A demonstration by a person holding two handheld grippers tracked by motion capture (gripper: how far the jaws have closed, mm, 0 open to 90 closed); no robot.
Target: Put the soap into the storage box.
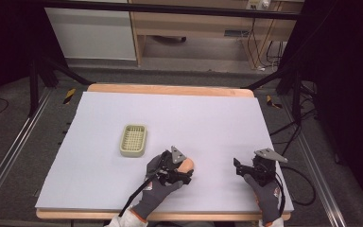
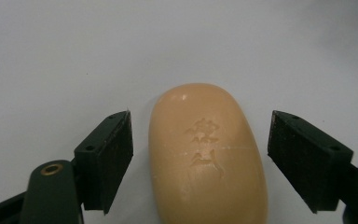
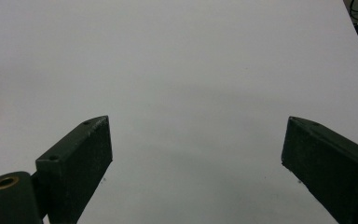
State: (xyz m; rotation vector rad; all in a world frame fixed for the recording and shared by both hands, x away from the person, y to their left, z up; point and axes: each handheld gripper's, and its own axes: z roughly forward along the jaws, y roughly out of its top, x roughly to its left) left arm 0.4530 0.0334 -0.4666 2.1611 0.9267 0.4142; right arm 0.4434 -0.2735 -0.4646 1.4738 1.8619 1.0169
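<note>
My left gripper (image 2: 200, 154) had its jaws spread either side of the soap bar (image 2: 208, 154), a smooth, waxy, peach oval with a stamped mark, lying on the matte white table (image 2: 74, 56). My right gripper (image 3: 196, 158) stood wide open over bare table. From the high view, a ribbed pale-green soap dish (image 1: 133, 140) sat farther off, apart from the soap.

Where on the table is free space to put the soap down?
The table is bare beyond and right of the soap dish, and between the left gripper and right gripper. It is crowded only around the soap, lying between the open jaws.
</note>
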